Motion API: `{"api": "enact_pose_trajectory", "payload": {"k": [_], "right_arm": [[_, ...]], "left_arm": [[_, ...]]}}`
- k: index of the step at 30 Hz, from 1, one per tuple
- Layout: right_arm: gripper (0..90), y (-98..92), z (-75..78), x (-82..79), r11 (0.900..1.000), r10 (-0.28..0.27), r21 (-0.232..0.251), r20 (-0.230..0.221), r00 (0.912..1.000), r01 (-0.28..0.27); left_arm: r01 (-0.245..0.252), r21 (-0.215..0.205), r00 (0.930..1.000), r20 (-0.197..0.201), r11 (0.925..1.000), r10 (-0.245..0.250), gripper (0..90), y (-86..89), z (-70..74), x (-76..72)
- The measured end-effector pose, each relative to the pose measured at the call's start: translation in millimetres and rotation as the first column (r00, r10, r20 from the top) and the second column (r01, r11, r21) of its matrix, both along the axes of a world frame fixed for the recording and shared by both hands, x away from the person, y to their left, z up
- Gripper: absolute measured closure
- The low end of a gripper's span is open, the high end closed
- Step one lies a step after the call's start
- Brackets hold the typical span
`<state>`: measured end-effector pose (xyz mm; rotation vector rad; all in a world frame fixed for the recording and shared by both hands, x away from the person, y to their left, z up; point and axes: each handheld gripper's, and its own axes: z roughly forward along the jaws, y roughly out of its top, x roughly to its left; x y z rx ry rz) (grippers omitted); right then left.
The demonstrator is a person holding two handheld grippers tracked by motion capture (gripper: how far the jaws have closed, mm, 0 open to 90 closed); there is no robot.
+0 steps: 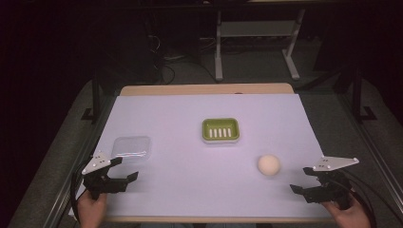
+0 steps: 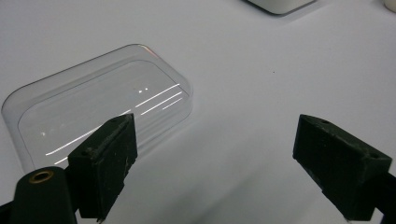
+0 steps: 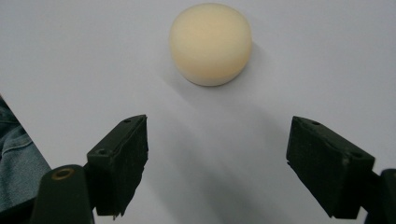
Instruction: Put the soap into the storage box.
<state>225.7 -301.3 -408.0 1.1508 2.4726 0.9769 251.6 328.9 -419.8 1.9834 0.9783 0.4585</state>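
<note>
My left gripper (image 1: 124, 168) at near-left table edge, jaws wide apart, nothing between. My right gripper (image 1: 300, 178) at near right, jaws wide apart too, empty. Green soap dish (image 1: 221, 130) mid-table, well apart from both, long axis left-right. Clear lid (image 1: 132, 147) lies flat just beyond left gripper, long axis left-right. Cream round soap (image 1: 269, 165) sits left of right gripper and a little farther, nothing between. White sheet (image 1: 190, 180) covers table. Right gripper view adds denim (image 3: 16, 154) at left edge; left gripper view adds lid ridges (image 2: 159, 100).
</note>
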Motion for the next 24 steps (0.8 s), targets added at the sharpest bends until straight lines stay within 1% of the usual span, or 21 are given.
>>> {"api": "enact_pose_trajectory", "payload": {"k": [2,5,6,8,9,11,13,16,17,20,23,24], "right_arm": [[20.0,0.7,1.0,-0.3,1.0,-0.002,-0.007,-0.009,1.0,0.002],[19.8,0.7,0.9,1.1,1.0,0.003,-0.006,-0.008,1.0,-0.003],[19.6,1.6,1.2,1.6,1.0,-0.003,-0.006,-0.017,0.9999,0.003],[19.6,1.8,1.5,2.1,1.0,-0.002,-0.009,-0.016,0.9999,0.002],[19.4,2.9,2.4,3.7,1.0,0.002,-0.012,-0.005,1.0,-0.002],[18.7,4.1,3.9,4.7,1.0,-0.003,-0.014,-0.012,0.9999,0.003],[18.5,4.6,3.8,5.7,1.0,-0.001,-0.015,-0.006,1.0,0.001],[17.7,8.6,6.7,9.7,1.0,-0.001,-0.007,-0.021,0.9998,0.001],[17.8,9.3,7.5,10.6,1.0,0.003,-0.012,-0.027,0.9996,-0.003],[17.8,11.2,8.0,13.2,1.0,0.014,-0.021,-0.023,0.9997,-0.014],[17.2,13.9,9.0,15.8,1.0,0.012,-0.023,-0.036,0.9993,-0.012],[17.1,14.8,9.1,17.2,1.0,0.017,-0.02,-0.033,0.9993,-0.017]], "left_arm": [[0.001,-0.006,1.0,0.002,1.0,-0.001,12.9,-1.0,-0.2,-0.2],[0.001,-0.004,1.0,0.002,1.0,-0.001,12.9,-1.6,0.0,-0.4],[0.003,-0.003,1.0,0.002,1.0,-0.003,12.9,-1.7,-0.1,-0.2],[0.008,0.0,1.0,0.002,1.0,-0.008,12.9,-1.8,-0.4,-0.1],[0.008,-0.002,1.0,0.003,1.0,-0.008,12.9,-2.1,-0.5,-0.3],[0.008,-0.002,1.0,0.003,1.0,-0.008,12.9,-2.0,-0.4,-0.3],[0.008,-0.003,1.0,0.002,1.0,-0.008,12.9,-2.0,-0.4,-0.4],[0.011,0.003,0.9999,-0.002,0.9999,-0.011,12.9,-2.0,-0.8,-0.1],[0.009,0.0,1.0,-0.002,1.0,-0.009,12.9,-2.7,-0.9,-0.1],[0.009,0.0,1.0,-0.001,1.0,-0.009,12.9,-3.0,-0.9,-0.3],[0.01,0.004,0.9999,-0.001,0.9999,-0.01,12.9,-2.2,-1.4,0.1],[0.01,0.005,1.0,-0.002,0.9999,-0.01,12.9,-2.2,-1.6,0.2]]}}
